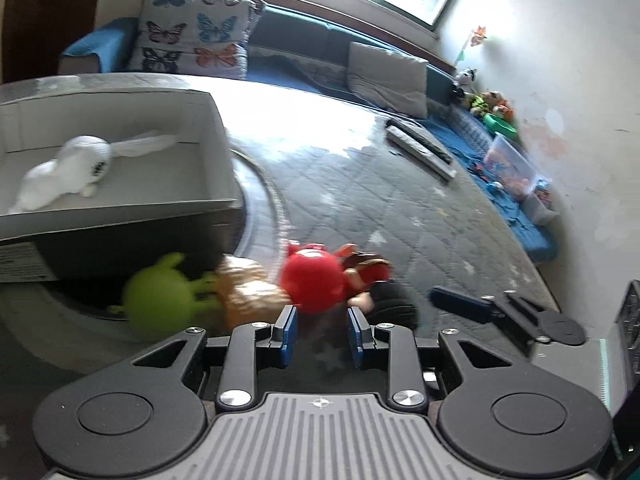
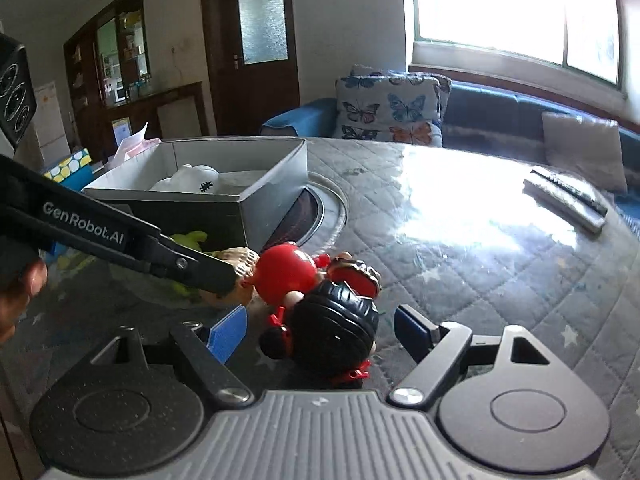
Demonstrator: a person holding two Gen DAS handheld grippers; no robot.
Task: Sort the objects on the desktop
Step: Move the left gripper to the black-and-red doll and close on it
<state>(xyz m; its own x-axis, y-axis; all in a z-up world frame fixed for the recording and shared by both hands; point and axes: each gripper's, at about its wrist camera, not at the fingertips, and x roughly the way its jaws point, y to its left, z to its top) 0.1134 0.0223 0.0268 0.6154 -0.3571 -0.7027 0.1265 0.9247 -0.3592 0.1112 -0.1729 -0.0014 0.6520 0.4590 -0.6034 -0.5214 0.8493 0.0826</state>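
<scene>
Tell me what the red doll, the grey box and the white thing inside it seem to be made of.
The red doll looks like hard glossy plastic or vinyl: its red body shows a bright highlight and its black hair has moulded ridges. The grey box seems to be matte cardboard, with thin flat walls and sharp folded corners. The white toy inside appears to be soft plush, though it is blurred.

Beyond my work area I noted a blue sofa (image 2: 500,108) under a bright window (image 2: 512,8). A butterfly-print cushion (image 2: 390,110) leaned at its left end, a plain grey cushion (image 1: 388,78) further right. Two remote controls (image 1: 420,146) lay together on the quilted table cover (image 1: 360,200). A dark wooden door (image 2: 250,48) with frosted glass stood beside a cabinet (image 2: 120,64). Small plush figures (image 1: 484,100) sat at the sofa's far end.
</scene>
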